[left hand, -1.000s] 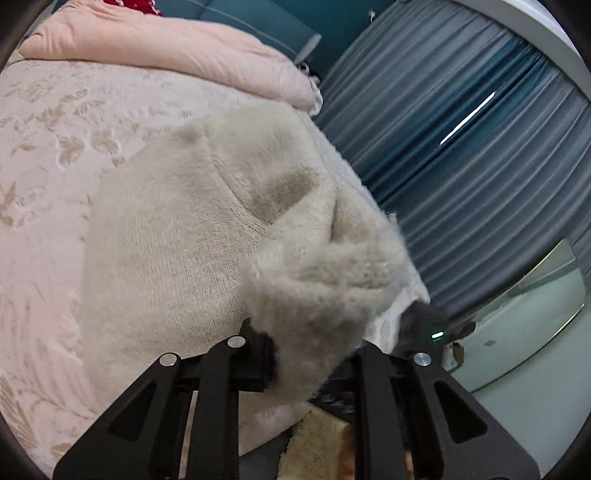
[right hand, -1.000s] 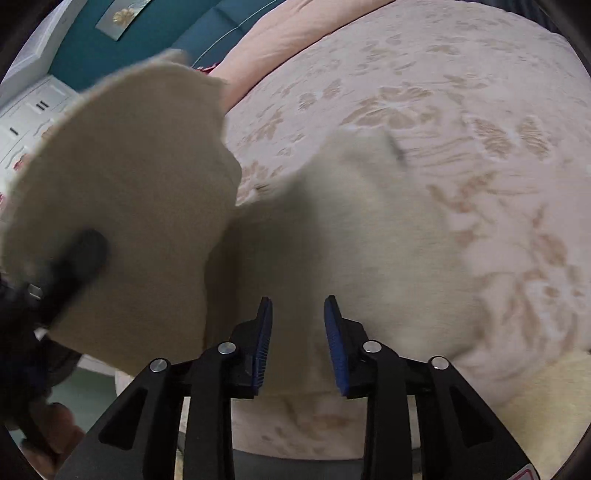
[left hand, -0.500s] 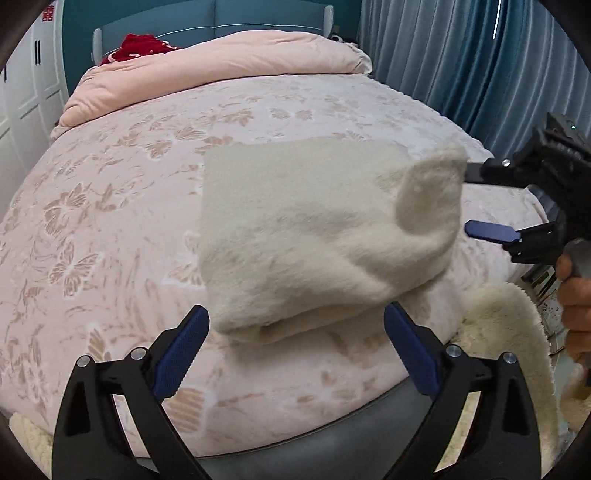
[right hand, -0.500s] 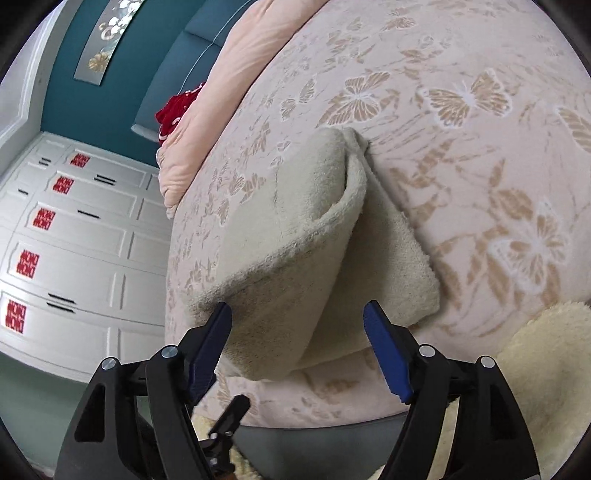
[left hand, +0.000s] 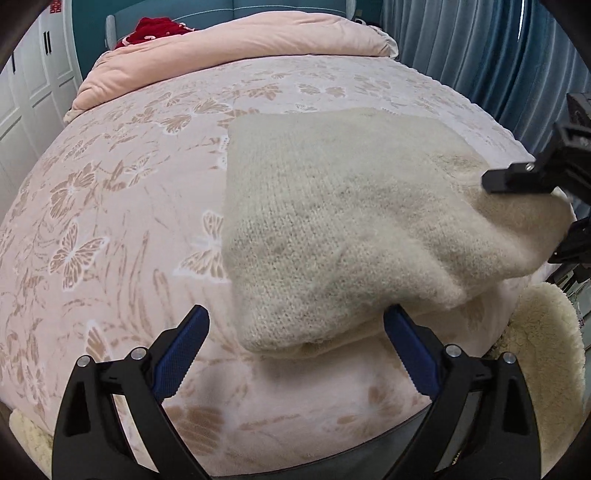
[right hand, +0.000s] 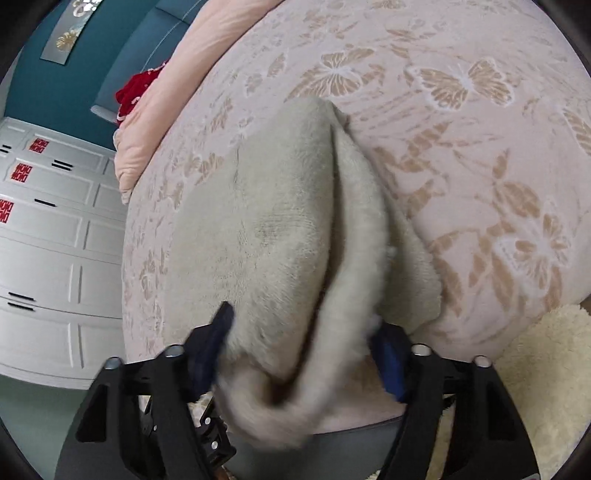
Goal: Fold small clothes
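Cream fuzzy knitted garment (left hand: 332, 221) lies folded on the pink butterfly-patterned bed (left hand: 110, 221), left gripper (left hand: 295, 354) released wide, right gripper (right hand: 303, 343) closing around its edge.

The bed (left hand: 155, 229) fills the left wrist view, and the garment (left hand: 332, 229) lies on it right of centre, near the bed's near edge. The left gripper (left hand: 295, 354) sits at 6 o'clock, one finger on each side of the garment's near corner, neither touching it. The right gripper (left hand: 546, 206) is at 3 o'clock, at the garment's right end. A quilt (left hand: 236, 48) lies across the bed's far end at 12 o'clock, with a pillow (left hand: 155, 31) behind it. Curtains (left hand: 491, 55) hang at 2 o'clock, cupboards (left hand: 26, 96) stand at 10 o'clock, and a rug (left hand: 543, 350) lies below the bed at 4 o'clock.
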`<state>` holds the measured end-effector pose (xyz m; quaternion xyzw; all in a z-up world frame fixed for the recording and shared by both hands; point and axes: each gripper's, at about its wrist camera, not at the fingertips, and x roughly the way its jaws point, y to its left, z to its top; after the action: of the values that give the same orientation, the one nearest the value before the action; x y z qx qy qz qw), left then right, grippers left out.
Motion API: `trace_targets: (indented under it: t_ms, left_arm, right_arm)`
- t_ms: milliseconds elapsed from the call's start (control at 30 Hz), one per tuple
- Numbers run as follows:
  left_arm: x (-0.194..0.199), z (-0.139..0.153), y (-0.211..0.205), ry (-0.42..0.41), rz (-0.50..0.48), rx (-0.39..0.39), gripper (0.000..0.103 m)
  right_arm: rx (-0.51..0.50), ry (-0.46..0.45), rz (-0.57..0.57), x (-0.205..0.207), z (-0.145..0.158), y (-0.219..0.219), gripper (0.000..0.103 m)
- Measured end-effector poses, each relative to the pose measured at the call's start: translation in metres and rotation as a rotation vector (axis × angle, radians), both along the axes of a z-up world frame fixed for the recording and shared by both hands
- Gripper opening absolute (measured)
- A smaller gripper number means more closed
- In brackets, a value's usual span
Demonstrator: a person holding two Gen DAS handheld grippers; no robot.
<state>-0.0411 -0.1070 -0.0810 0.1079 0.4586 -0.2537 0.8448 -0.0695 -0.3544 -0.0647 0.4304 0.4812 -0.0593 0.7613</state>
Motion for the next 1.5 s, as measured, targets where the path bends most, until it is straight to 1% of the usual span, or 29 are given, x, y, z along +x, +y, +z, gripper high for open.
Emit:
trace_targets:
  t_ms: [33, 100, 167, 200, 267, 333, 367, 400, 433, 467, 500, 533, 567, 600, 667, 767, 867, 900, 967, 1000, 1067, 1133, 1167, 1233, 1267, 1300, 1333, 1400, 1500]
  left_arm:
    - [0.000, 0.000, 0.003, 0.015, 0.003, -0.014, 0.093]
    - [-0.001, -0.001, 0.008, 0.029, 0.016, -0.034, 0.093]
    - [-0.001, -0.001, 0.009, 0.037, 0.031, -0.040, 0.093]
    - [0.000, 0.000, 0.009, 0.041, 0.039, -0.049, 0.093]
    - [0.003, 0.005, 0.010, 0.048, 0.048, -0.106, 0.092]
    - [0.008, 0.013, 0.014, 0.063, 0.073, -0.198, 0.079]
    - [0.012, 0.016, 0.018, 0.074, 0.096, -0.239, 0.065]
    - [0.016, 0.017, 0.022, 0.083, 0.128, -0.256, 0.055]
    - [0.020, 0.016, 0.026, 0.089, 0.162, -0.255, 0.052]
    - [0.025, 0.012, 0.028, 0.099, 0.195, -0.242, 0.046]
    - [0.029, 0.005, 0.030, 0.120, 0.219, -0.218, 0.043]
    - [0.034, -0.003, 0.030, 0.154, 0.227, -0.200, 0.043]
    - [0.034, -0.008, 0.029, 0.172, 0.229, -0.190, 0.043]
    - [0.031, -0.008, 0.027, 0.152, 0.233, -0.177, 0.044]
    - [0.024, -0.001, 0.020, 0.103, 0.218, -0.148, 0.044]
    - [0.023, 0.008, 0.006, 0.062, 0.180, -0.129, 0.045]
    - [0.035, 0.011, 0.005, 0.055, 0.206, -0.130, 0.045]
    - [0.040, 0.010, 0.010, 0.074, 0.219, -0.140, 0.045]
    - [0.046, 0.006, 0.019, 0.100, 0.229, -0.151, 0.045]
    - [0.045, 0.002, 0.019, 0.103, 0.215, -0.133, 0.045]
    - [0.038, -0.003, 0.016, 0.081, 0.195, -0.083, 0.045]
    - [0.033, -0.004, 0.016, 0.072, 0.190, -0.058, 0.045]
    - [0.032, -0.004, 0.017, 0.078, 0.189, -0.050, 0.046]
    - [0.029, 0.001, 0.020, 0.076, 0.178, -0.028, 0.049]
    - [0.025, 0.006, 0.023, 0.065, 0.164, -0.021, 0.053]
    - [0.021, 0.010, 0.027, 0.052, 0.155, -0.016, 0.061]
    - [0.017, 0.015, 0.032, 0.041, 0.153, -0.014, 0.066]
    - [0.010, 0.024, 0.048, 0.040, 0.171, -0.033, 0.085]
    - [0.003, 0.037, 0.073, 0.036, 0.253, -0.059, 0.089]
  right_arm:
    - [0.006, -0.006, 0.017, 0.008, 0.003, 0.004, 0.032]
    - [-0.029, -0.071, 0.087, 0.027, 0.032, 0.017, 0.025]
    - [-0.068, -0.212, 0.185, 0.042, 0.086, 0.033, 0.023]
    - [-0.041, -0.291, 0.214, 0.046, 0.110, 0.036, 0.022]
    - [0.041, -0.466, 0.263, 0.047, 0.154, 0.036, 0.022]
    - [0.035, -0.609, 0.278, 0.036, 0.172, 0.030, 0.021]
    - [0.019, -0.640, 0.266, 0.031, 0.166, 0.022, 0.021]
    - [-0.026, -0.613, 0.241, 0.026, 0.151, 0.013, 0.022]
    - [-0.100, -0.521, 0.211, 0.026, 0.125, 0.003, 0.022]
    - [-0.147, -0.370, 0.184, 0.032, 0.085, -0.009, 0.022]
    - [-0.135, -0.221, 0.153, 0.035, 0.043, -0.022, 0.022]
    - [-0.082, -0.108, 0.118, 0.033, 0.006, -0.032, 0.022]
    - [-0.044, -0.048, 0.092, 0.028, -0.018, -0.037, 0.022]
    - [-0.052, -0.047, 0.072, 0.021, -0.027, -0.037, 0.022]
    - [-0.017, -0.097, 0.057, 0.014, -0.025, -0.035, 0.022]
    - [-0.023, -0.152, 0.075, 0.018, -0.002, -0.029, 0.023]
    - [-0.084, -0.184, 0.081, 0.015, 0.016, -0.027, 0.022]
    - [-0.090, -0.166, 0.072, 0.010, 0.010, -0.032, 0.022]
    - [-0.075, -0.088, 0.059, 0.005, -0.020, -0.042, 0.023]
    - [-0.049, -0.050, 0.059, 0.008, -0.035, -0.038, 0.023]
    - [0.010, -0.080, 0.019, 0.000, -0.042, -0.038, 0.024]
    - [-0.025, -0.106, -0.011, -0.005, -0.028, -0.036, 0.029]
    - [-0.078, -0.107, -0.025, -0.008, -0.017, -0.034, 0.033]
    - [-0.229, -0.114, -0.056, -0.017, 0.013, -0.028, 0.033]
    - [-0.291, -0.131, -0.060, -0.020, 0.029, -0.023, 0.033]
    - [-0.319, -0.162, -0.045, -0.022, 0.043, -0.017, 0.033]
    - [-0.321, -0.204, -0.010, -0.020, 0.056, -0.009, 0.033]
    - [-0.308, -0.270, 0.107, -0.006, 0.076, 0.013, 0.032]
    - [-0.289, -0.349, 0.284, 0.025, 0.089, 0.054, 0.028]
